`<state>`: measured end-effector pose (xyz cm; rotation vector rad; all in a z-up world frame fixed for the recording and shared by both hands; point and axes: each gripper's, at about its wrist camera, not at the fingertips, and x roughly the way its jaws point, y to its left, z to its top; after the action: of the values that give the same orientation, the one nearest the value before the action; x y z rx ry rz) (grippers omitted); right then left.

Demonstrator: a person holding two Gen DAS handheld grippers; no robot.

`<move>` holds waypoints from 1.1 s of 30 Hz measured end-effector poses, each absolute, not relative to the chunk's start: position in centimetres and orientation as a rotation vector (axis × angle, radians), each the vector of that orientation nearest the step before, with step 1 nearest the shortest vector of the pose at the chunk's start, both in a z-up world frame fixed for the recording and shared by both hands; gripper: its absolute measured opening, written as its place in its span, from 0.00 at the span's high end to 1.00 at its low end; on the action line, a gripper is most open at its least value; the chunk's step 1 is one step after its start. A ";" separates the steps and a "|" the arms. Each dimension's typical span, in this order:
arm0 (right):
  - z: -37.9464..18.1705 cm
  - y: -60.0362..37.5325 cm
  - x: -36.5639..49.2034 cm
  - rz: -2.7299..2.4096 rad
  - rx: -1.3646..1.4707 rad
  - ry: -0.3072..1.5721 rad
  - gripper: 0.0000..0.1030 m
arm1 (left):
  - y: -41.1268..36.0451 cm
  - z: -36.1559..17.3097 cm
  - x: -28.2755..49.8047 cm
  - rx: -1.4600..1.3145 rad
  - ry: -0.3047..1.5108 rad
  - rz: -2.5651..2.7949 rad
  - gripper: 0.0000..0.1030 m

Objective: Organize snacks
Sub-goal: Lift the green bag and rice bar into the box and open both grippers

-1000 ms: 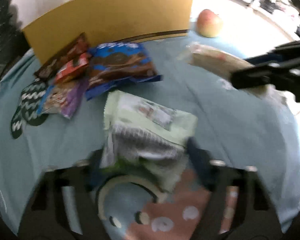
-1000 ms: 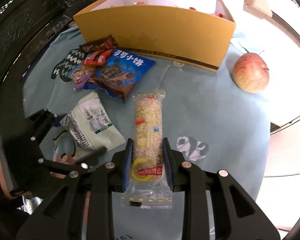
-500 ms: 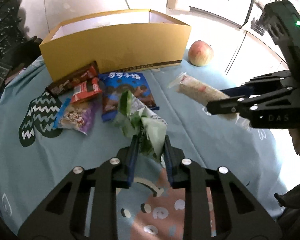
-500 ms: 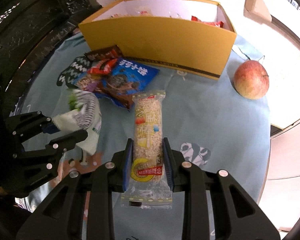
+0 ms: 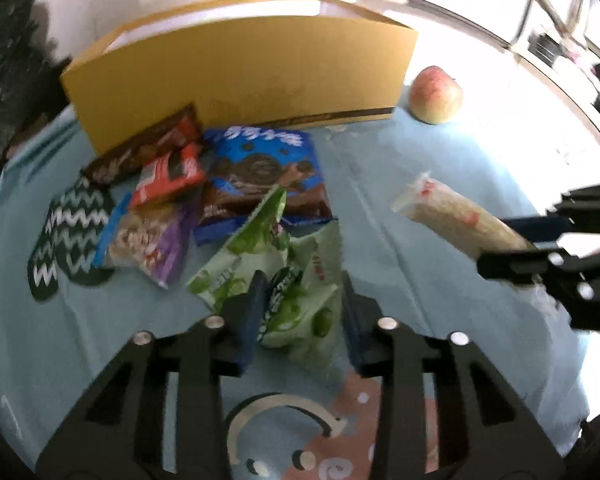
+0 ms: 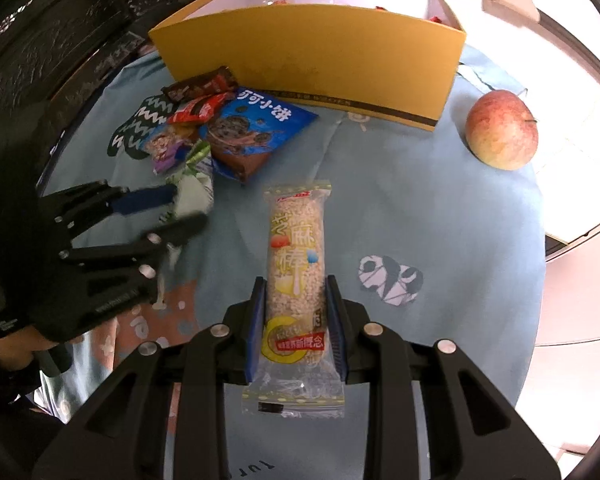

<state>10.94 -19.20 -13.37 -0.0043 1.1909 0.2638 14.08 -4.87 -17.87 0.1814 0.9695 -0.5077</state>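
Note:
My left gripper (image 5: 300,308) is shut on a green and white snack bag (image 5: 284,264) and holds it above the blue cloth; it also shows in the right wrist view (image 6: 188,208), with the bag (image 6: 194,184). My right gripper (image 6: 296,312) is shut on a long rice puff bar (image 6: 296,256), also seen in the left wrist view (image 5: 460,220). The yellow box (image 6: 312,40) stands open at the back with some snacks inside. A blue cookie bag (image 5: 260,172), a red packet (image 5: 168,172), a brown bar (image 5: 140,152) and a purple packet (image 5: 148,240) lie in front of it.
An apple (image 6: 500,136) sits on the cloth right of the box. The round table's blue cloth (image 6: 400,208) has a zigzag print (image 5: 68,232) at left and a panda print (image 6: 392,280). Dark carved furniture (image 6: 28,60) stands at the left.
My left gripper closed on the green bag, lifted it off the cloth and carried it toward the box. My right gripper moved forward a little with the rice bar.

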 end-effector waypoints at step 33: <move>10.8 -20.8 22.8 0.265 -0.002 0.746 0.72 | -2.9 8.4 24.6 0.029 0.492 -0.474 0.73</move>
<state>22.82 -20.83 10.76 -0.0018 0.7459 0.2653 24.59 -2.89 8.40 0.0294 0.4919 -0.4736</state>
